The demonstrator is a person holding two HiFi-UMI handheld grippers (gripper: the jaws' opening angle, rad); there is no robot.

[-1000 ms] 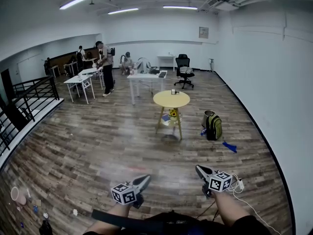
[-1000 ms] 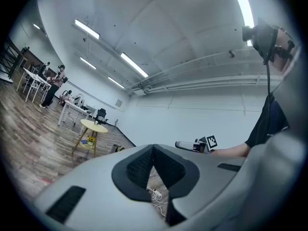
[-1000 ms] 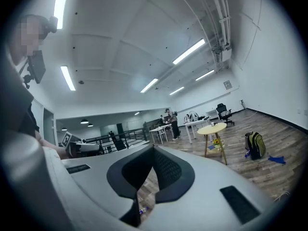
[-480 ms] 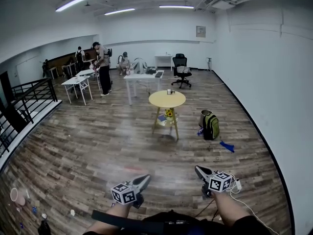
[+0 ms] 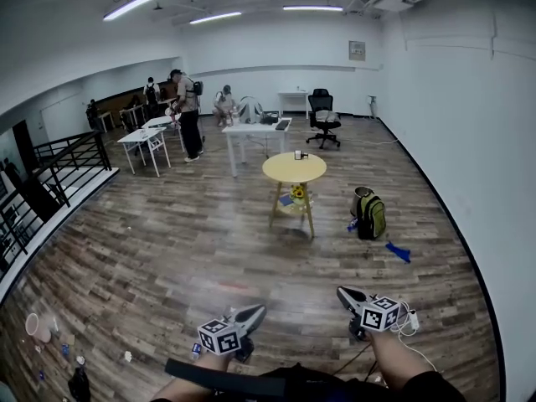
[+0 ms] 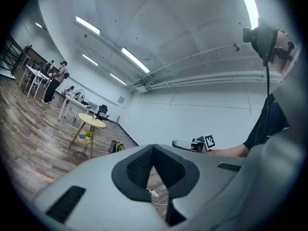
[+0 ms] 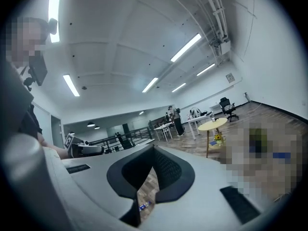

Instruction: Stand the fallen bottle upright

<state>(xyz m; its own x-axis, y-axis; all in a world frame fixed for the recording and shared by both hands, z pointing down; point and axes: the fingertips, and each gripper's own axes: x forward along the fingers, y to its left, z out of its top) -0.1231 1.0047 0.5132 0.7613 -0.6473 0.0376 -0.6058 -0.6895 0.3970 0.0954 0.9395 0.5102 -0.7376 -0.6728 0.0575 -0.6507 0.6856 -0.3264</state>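
Head view: item (image 5: 296,155) on table (image 5: 280,172) too tiny; forearm (image 5: 394,363) behind right gripper (image 5: 342,291) cropped.

No readable text — far-wall plaque (image 5: 357,50) too small; marker cubes (image 5: 219,337) carry patterns only, no lettering.

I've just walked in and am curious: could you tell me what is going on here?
A person holds a two-jaw gripper in each hand, low in front. The left gripper and right gripper are both shut, with nothing between their jaws. Ahead on the wooden floor stands a round yellow table bearing a small object, too small to identify; a green backpack sits beside it. No fallen bottle can be made out, so nothing is handled yet.
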